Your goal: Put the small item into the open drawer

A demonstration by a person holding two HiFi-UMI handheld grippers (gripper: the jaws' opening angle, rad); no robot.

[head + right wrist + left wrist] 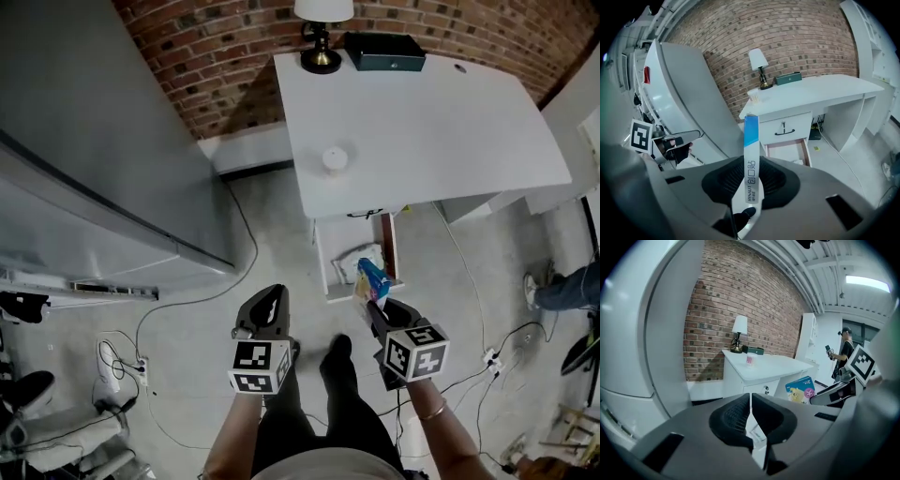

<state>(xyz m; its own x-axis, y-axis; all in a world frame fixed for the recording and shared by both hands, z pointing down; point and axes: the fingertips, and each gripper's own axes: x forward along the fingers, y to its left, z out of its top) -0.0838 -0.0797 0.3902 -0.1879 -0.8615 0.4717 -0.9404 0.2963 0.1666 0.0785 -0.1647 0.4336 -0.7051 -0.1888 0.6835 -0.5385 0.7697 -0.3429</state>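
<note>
The small item is a flat blue and yellow box. My right gripper is shut on it and holds it upright, just in front of the open drawer under the white desk. In the right gripper view the box stands edge-on between the pads, with the open drawer beyond and below it. My left gripper hangs beside it over the floor, shut and empty. In the left gripper view its jaws touch, and the box shows to the right.
A lamp, a dark box and a small cup stand on the desk. White packaging lies in the drawer. A large grey cabinet fills the left. Cables run over the floor. A person stands far right.
</note>
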